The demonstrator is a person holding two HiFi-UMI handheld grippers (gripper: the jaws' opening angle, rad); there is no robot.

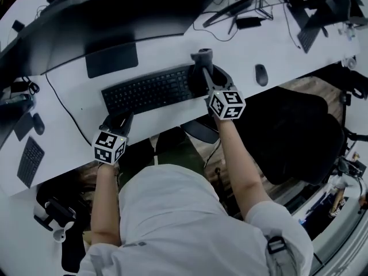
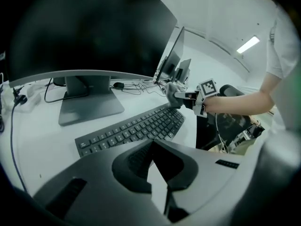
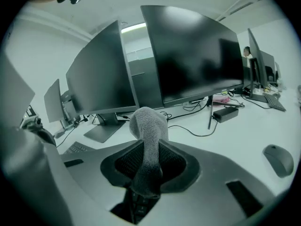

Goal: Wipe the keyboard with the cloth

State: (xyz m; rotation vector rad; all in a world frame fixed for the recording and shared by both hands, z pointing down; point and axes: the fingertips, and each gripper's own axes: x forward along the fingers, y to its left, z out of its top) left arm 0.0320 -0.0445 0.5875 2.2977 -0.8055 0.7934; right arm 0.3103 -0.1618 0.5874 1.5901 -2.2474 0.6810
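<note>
Right gripper view has the right gripper's jaws clamped tight on a grey cloth, which pokes out past their tips. From overhead, that cloth sits at the right end of the black keyboard, which lies on the white surface in front of a monitor. The left gripper has its jaws closed at the tips on nothing, near the keyboard's left front corner. A mouse lies off to the right.

I see a black rectangular keyboard on the plain white worktop, and a pale grey fuzzy cloth between dark grey jaws. The marker cube on my right gripper is white with black squares.
</note>
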